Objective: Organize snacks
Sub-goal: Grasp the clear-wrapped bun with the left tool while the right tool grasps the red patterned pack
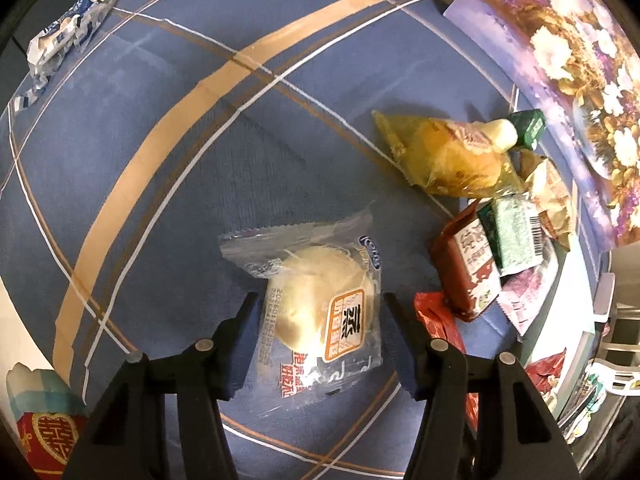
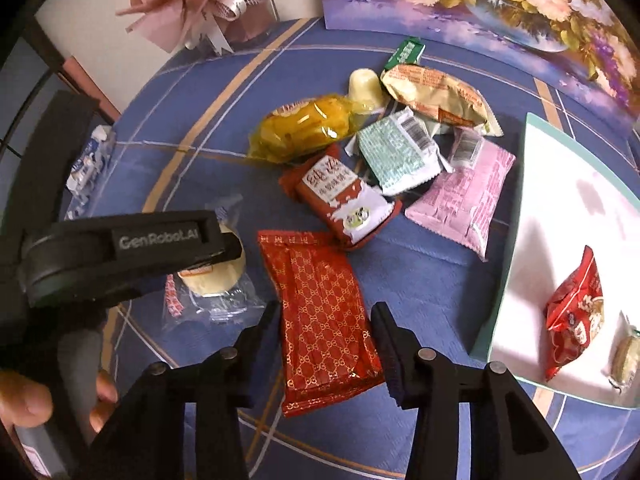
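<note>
Blue cloth [image 2: 420,280] with tan and white stripes covers the table, a floral picture [image 2: 500,4] standing behind. Left gripper [image 1: 318,312], marked "GenRobot.AI" on its body in the right wrist view, grasps a clear-wrapped round pastry [image 1: 320,300] with an orange label. Right gripper [image 2: 326,332] clenches on a red gold-patterned packet [image 2: 324,312]. Nearby lie a yellow bag [image 2: 304,128], a barcoded green packet [image 2: 396,152] and a pink packet [image 2: 464,200]. On the white tray [image 2: 560,200] sits 1 red snack bag [image 2: 576,312].

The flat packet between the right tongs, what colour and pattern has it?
Red with a gold lattice pattern, clearest in the right wrist view.
</note>
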